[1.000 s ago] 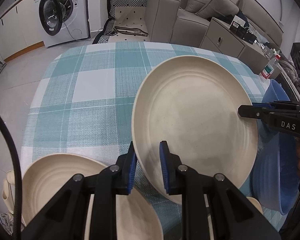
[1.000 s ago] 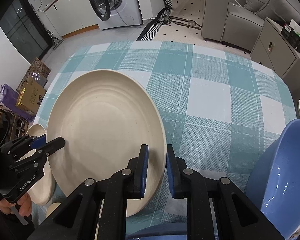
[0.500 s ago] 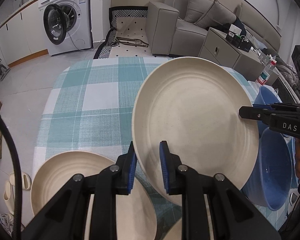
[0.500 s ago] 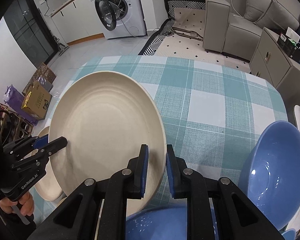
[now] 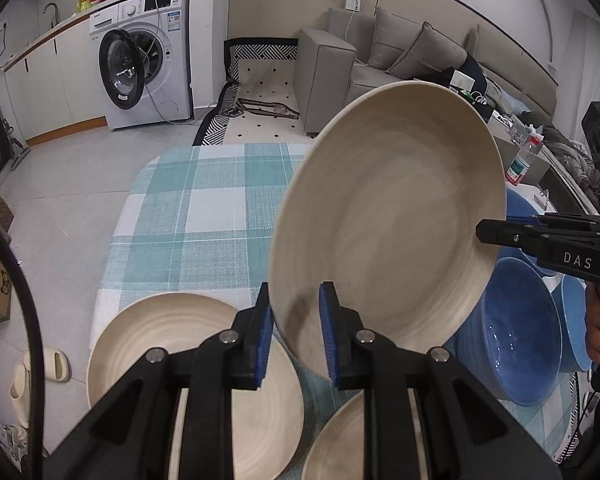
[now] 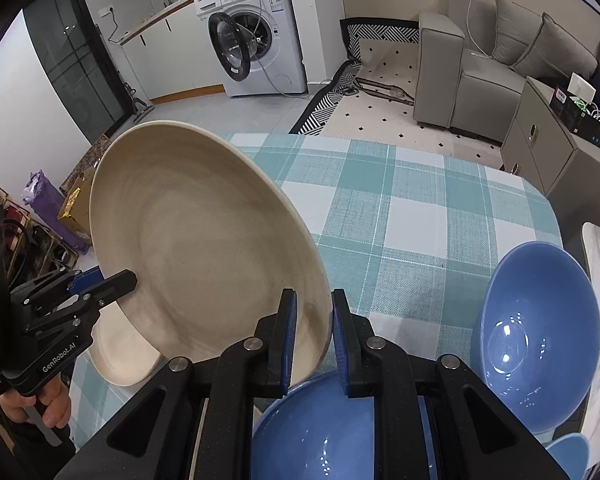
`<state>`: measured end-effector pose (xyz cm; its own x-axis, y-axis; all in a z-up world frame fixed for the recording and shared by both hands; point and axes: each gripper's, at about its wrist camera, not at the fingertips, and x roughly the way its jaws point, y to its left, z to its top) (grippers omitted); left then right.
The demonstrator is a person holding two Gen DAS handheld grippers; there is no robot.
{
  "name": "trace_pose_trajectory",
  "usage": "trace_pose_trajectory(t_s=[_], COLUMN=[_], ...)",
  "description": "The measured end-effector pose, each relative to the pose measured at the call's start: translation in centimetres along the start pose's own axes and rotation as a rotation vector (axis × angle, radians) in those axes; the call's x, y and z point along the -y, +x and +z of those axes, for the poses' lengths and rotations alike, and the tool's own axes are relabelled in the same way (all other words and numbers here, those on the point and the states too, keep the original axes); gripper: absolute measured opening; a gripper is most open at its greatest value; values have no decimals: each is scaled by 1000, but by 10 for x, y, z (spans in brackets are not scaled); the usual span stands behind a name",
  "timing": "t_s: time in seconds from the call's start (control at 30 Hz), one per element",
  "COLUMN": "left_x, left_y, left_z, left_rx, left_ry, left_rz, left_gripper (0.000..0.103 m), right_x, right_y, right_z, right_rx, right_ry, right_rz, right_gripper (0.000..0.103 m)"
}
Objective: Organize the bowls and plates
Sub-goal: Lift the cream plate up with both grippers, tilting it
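Note:
A large cream plate (image 5: 388, 216) is held in the air above the checked table, tilted. My left gripper (image 5: 294, 336) is shut on its near-left rim. My right gripper (image 6: 314, 340) is shut on the opposite rim of the same plate (image 6: 204, 248). Each gripper shows in the other's view, the right one (image 5: 480, 232) and the left one (image 6: 132, 280). Another cream plate (image 5: 152, 340) lies on the table below my left gripper, with a third (image 5: 340, 444) beside it. Blue bowls (image 5: 512, 328) stand at the right, also in the right wrist view (image 6: 536, 328).
The table (image 6: 420, 216) has a teal checked cloth. A second blue bowl (image 6: 320, 432) sits under my right gripper. Beyond the table are a washing machine (image 5: 148, 68), a grey sofa (image 5: 380, 56) and a low cabinet (image 6: 540, 152). A bottle (image 5: 520, 164) stands at far right.
Both grippers have lifted the cream plate up and back from the table; it now stands more tilted. More of the room and the lower plates and bowls show.

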<state>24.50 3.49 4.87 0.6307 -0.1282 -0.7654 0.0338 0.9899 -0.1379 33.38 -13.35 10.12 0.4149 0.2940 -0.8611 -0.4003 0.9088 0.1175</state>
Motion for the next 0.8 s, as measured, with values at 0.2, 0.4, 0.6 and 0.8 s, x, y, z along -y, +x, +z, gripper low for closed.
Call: trace_pose_trajectory(t_s=[0.2,0.4,0.6,0.8], left_x=[1,2,3,6], left_y=[-14,-23,-34,-49], left_z=[-4,-8,-15,-24], left_rx=[21,27,46,69], left_ry=[3,6,10,15], left_rz=[2,-15,-18,-19], left_gripper=[20,20,20,20], right_x=[-5,-9,-10,-16], right_y=[-14,-26,-37,-50], right_z=[-3,-6,-14,-26], right_rx=[23,37,54,62], right_ry=[-12,-17,-14,-20], right_rz=[5,8,28,38], right_gripper=[18,18,18,18])
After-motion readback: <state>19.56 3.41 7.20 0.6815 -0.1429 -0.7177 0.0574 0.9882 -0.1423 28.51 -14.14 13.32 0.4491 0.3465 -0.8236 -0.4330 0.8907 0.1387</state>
